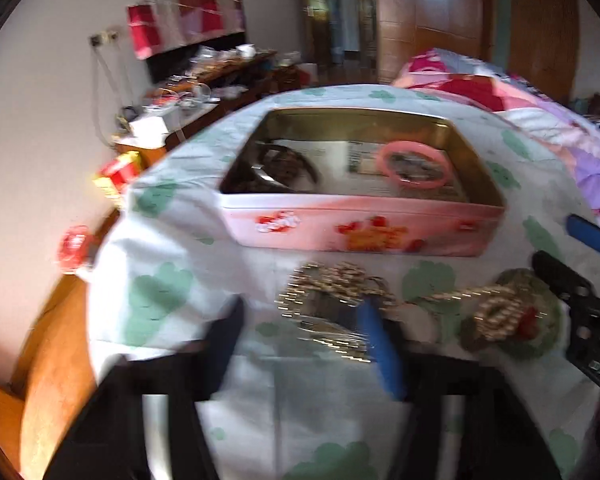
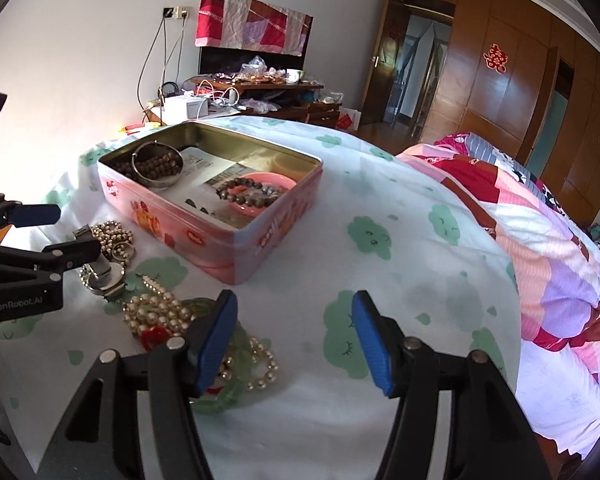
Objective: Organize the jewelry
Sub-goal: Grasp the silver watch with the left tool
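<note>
White sheet [image 2: 379, 300]: printed with green clouds, covers the bed and fills the middle of both views.
Quilt [image 2: 539, 248]: pink, red and lilac patchwork, right edge of the right wrist view.
Tin box [image 2: 236, 236]: pink, rectangular, lid off, gold inside; centre-left in the right wrist view, upper centre in the left wrist view.
Box contents: dark bead strands with a metal bangle [image 2: 158, 168] at the far left corner; printed paper on the floor; pink round dish [image 2: 256, 194] with a dark bead bracelet [image 2: 246, 192] at the near right corner.
Loose jewelry [image 2: 156, 312]: pearl strands, gold-tone beads, rings, green beads and a red piece heaped on the sheet just in front of the box, lower left in the right wrist view.
Right gripper [image 2: 296, 340]: blue pads spread wide, nothing between them; left pad above the green beads.
Left gripper [image 1: 303, 332]: blurred; pads partly closed around the heap, contact unclear.
</note>
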`<action>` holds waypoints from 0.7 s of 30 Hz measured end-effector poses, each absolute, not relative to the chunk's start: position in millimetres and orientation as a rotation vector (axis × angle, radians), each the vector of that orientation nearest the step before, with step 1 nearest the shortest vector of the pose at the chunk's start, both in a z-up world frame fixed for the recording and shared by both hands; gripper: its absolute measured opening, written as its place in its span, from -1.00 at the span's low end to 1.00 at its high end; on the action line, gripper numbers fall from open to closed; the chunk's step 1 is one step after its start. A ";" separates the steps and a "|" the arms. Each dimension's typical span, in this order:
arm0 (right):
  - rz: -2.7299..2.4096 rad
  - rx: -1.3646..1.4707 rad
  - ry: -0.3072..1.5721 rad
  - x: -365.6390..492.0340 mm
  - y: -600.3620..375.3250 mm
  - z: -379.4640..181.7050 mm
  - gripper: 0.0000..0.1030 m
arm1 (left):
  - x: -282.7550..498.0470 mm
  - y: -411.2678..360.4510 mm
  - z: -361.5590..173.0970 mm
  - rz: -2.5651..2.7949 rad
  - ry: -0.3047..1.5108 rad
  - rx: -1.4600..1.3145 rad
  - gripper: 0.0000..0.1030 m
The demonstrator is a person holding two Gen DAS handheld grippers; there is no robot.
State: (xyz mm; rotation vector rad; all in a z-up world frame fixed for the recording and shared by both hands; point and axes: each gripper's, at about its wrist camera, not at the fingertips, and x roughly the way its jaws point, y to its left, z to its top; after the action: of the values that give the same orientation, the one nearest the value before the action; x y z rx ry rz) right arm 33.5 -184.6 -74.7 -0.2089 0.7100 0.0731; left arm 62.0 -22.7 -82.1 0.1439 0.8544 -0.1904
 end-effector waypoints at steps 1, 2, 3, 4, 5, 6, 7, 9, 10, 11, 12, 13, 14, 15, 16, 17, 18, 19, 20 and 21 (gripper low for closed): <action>0.074 -0.209 0.707 33.3 -184.5 -74.8 0.20 | 59.7 -26.0 -81.0 -0.193 0.849 0.166 -0.41; 0.074 -0.207 0.706 33.4 -184.3 -75.2 0.20 | 58.5 -27.9 -80.5 -0.193 0.844 0.183 -0.48; 0.073 -0.207 0.707 33.4 -184.1 -75.1 0.20 | 56.9 -28.9 -79.8 -0.198 0.838 0.194 -0.61; 0.072 -0.206 0.707 33.6 -184.3 -74.8 0.20 | 56.1 -27.1 -78.0 -0.203 0.836 0.185 -0.67; 0.072 -0.206 0.706 33.0 -183.6 -74.9 0.20 | 55.9 -24.8 -76.0 -0.204 0.835 0.177 -0.76; 0.071 -0.207 0.706 32.5 -183.0 -75.0 0.20 | 55.9 -22.1 -74.3 -0.208 0.839 0.168 -0.77; 0.070 -0.208 0.705 32.1 -182.6 -74.8 0.20 | 56.0 -19.1 -73.5 -0.212 0.845 0.160 -0.77; 0.072 -0.206 0.705 31.5 -183.1 -75.5 0.20 | 54.6 -14.3 -72.2 -0.215 0.849 0.149 -0.79; 0.076 -0.202 0.707 31.3 -183.2 -75.4 0.20 | 53.3 -11.0 -70.4 -0.216 0.848 0.137 -0.79; 0.079 -0.199 0.709 31.1 -183.9 -75.7 0.20 | 51.8 -8.2 -67.5 -0.215 0.840 0.126 -0.79; 0.079 -0.197 0.709 30.2 -184.8 -75.9 0.20 | 49.6 -4.9 -63.2 -0.217 0.831 0.113 -0.79; 0.077 -0.192 0.709 29.3 -185.9 -75.6 0.20 | 47.3 -1.7 -57.9 -0.218 0.819 0.102 -0.79; 0.073 -0.187 0.707 28.1 -187.8 -75.2 0.20 | 46.1 1.0 -53.6 -0.216 0.809 0.095 -0.79; 0.069 -0.183 0.707 27.6 -189.4 -75.3 0.20 | 44.8 3.7 -48.8 -0.215 0.798 0.086 -0.79; 0.069 -0.178 0.710 27.2 -191.0 -75.3 0.20 | 43.9 6.4 -44.4 -0.212 0.788 0.080 -0.79; 0.071 -0.174 0.713 26.6 -192.1 -75.5 0.20 | 43.0 8.9 -40.9 -0.207 0.779 0.074 -0.79; 0.071 -0.172 0.716 26.3 -193.0 -75.7 0.20 | 41.7 11.6 -37.1 -0.201 0.768 0.069 -0.79; 0.070 -0.171 0.717 25.5 -193.9 -75.7 0.20 | 40.2 14.1 -33.4 -0.197 0.757 0.063 -0.79; 0.070 -0.167 0.719 24.5 -194.8 -75.5 0.20 | 39.4 16.0 -30.8 -0.196 0.751 0.058 -0.79; 0.069 -0.165 0.720 24.3 -196.0 -75.4 0.20 | 37.9 18.4 -28.2 -0.196 0.744 0.051 -0.79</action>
State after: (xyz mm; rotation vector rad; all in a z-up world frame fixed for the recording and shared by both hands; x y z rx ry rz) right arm 24.3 -196.0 -75.4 -0.1649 0.7202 0.0693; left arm 37.9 18.4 -28.2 0.0506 0.7442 -0.1955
